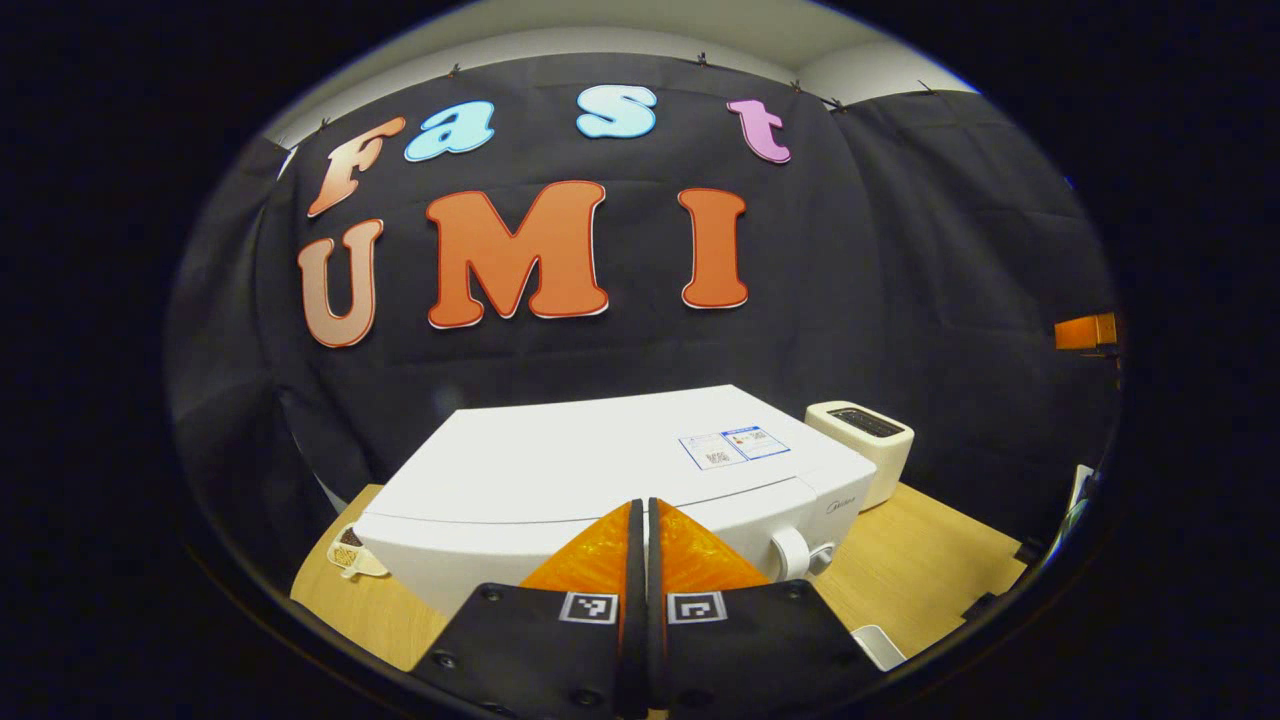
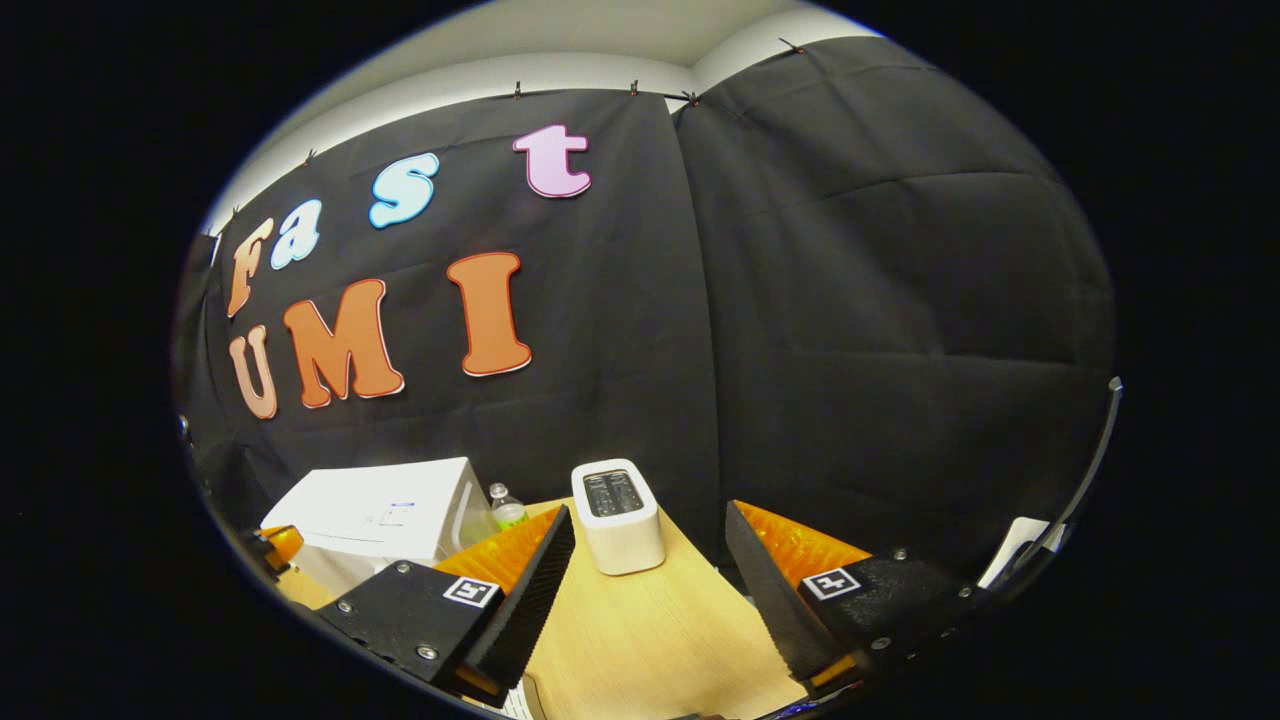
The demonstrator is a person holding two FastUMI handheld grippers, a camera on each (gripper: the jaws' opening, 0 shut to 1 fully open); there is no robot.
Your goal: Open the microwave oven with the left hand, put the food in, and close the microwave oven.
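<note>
White and boxy, the microwave oven (image 1: 600, 480) sits closed on the pale wooden table (image 1: 930, 560), so we judge nothing done yet: opening, loading and closing all remain. Our left gripper (image 1: 641, 520) hovers above its front edge, fingers pressed together on nothing. Our right gripper (image 2: 648, 560) hangs spread and empty before the cream toaster (image 2: 617, 515). A small snack dish (image 1: 350, 552) lies just left of the oven, perhaps the food.

Your left gripper view looks from above and close in front of the microwave oven (image 1: 600, 470), facing the booth's back wall, with the toaster (image 1: 865, 440) behind it to the right. Your right gripper view sits farther right, looking along the table (image 2: 650, 630) toward the corner. Both views share the microwave oven (image 2: 385, 515), the toaster (image 2: 618, 515) and the table (image 1: 930, 560).
</note>
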